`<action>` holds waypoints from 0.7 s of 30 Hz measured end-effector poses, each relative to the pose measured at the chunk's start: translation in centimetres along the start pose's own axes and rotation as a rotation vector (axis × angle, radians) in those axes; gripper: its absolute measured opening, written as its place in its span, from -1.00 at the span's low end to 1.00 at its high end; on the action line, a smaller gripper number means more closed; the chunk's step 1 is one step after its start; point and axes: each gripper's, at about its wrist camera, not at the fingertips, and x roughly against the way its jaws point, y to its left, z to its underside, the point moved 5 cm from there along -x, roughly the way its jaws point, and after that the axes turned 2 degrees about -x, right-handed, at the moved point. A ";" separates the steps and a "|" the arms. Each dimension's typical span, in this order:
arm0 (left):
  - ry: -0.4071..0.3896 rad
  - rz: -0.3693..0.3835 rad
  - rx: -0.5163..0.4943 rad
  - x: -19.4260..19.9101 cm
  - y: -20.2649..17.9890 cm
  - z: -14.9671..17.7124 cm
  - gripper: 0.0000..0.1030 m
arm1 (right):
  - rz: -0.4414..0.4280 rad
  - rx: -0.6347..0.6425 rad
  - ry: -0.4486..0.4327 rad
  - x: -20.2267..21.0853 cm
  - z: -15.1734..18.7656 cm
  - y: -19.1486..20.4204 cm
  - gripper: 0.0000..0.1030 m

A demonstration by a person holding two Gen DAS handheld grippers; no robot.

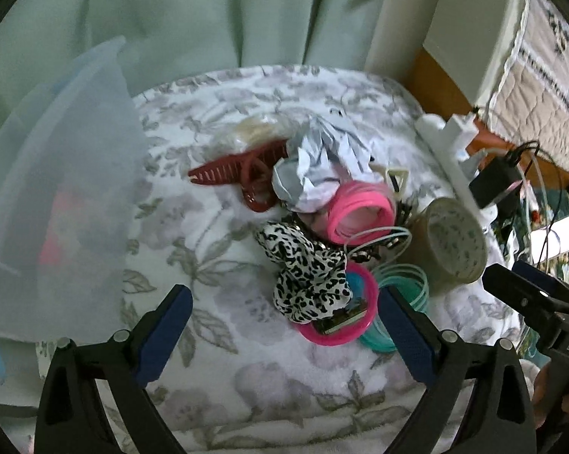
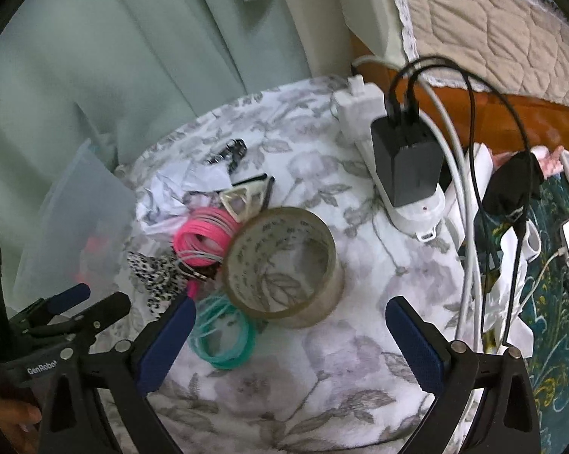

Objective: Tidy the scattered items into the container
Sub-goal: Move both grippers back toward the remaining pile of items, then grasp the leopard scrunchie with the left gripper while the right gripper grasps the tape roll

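Observation:
A heap of small items lies on a floral cloth point(image 1: 227, 344): a red hair claw point(image 1: 239, 176), crumpled paper point(image 1: 322, 166), pink bangles point(image 1: 360, 215), a leopard scrunchie point(image 1: 307, 276), teal bangles point(image 1: 401, 295) and a clear tape roll point(image 1: 454, 242). A translucent plastic container point(image 1: 57, 196) stands at the left. My left gripper point(image 1: 284, 333) is open and empty, just short of the scrunchie. My right gripper point(image 2: 290, 336) is open and empty, just short of the tape roll point(image 2: 284, 268), with teal bangles point(image 2: 223, 336) by its left finger. The container point(image 2: 80, 219) is at its left.
A white power strip point(image 2: 409, 204) with a black charger point(image 2: 405, 159) and cables lies along the cloth's right edge. A green curtain point(image 1: 208, 11) hangs behind. A quilted bed point(image 2: 492, 19) and a patterned rug point(image 2: 560, 321) are to the right.

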 end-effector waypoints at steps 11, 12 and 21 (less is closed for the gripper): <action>0.093 -0.004 -0.015 -3.9 -1.0 0.0 0.79 | 0.027 0.025 0.063 -3.1 0.1 0.1 0.99; 0.098 -0.003 -0.014 -4.1 -0.9 -0.1 0.77 | 0.031 0.022 0.067 -3.3 0.1 0.0 0.99; 0.133 0.009 -0.001 -5.8 -0.8 -0.3 0.45 | 0.028 0.020 0.107 -5.5 -0.4 0.3 1.00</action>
